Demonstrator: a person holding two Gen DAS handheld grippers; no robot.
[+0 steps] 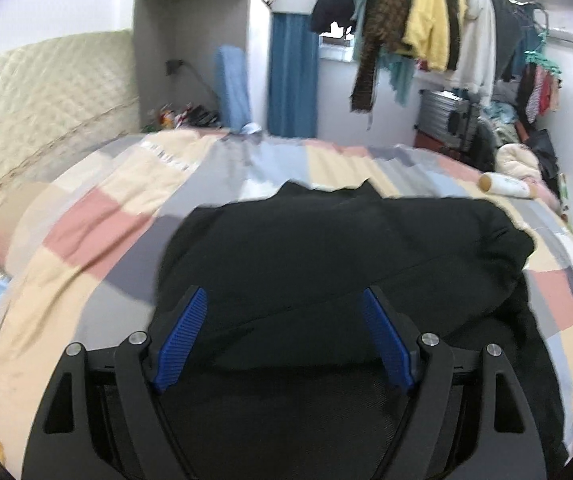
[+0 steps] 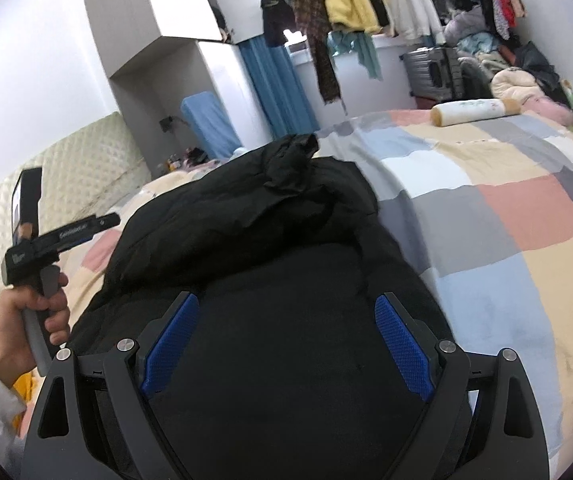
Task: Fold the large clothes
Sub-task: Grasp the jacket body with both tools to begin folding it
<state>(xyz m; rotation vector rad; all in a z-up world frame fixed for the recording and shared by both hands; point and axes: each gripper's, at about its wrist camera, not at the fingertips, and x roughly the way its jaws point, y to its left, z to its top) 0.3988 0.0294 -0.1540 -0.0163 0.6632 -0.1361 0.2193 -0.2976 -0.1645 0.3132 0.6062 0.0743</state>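
Lying across the patchwork quilt of peach, pink, grey and pale-blue squares [image 1: 86,232], the large black padded garment [image 1: 326,248] was bunched into a thick mound; its surface looked matte and softly creased, with a diagonal fold line running toward three o'clock; in the right wrist view a crumpled end of it [image 2: 290,160] rose at twelve o'clock; the left gripper [image 1: 284,300] hovered over the cloth with its blue-padded jaws spread wide and nothing between them; the right gripper [image 2: 286,308] was likewise wide apart, holding nothing; a cream cylindrical bolster [image 2: 474,111] lay well apart at two o'clock.
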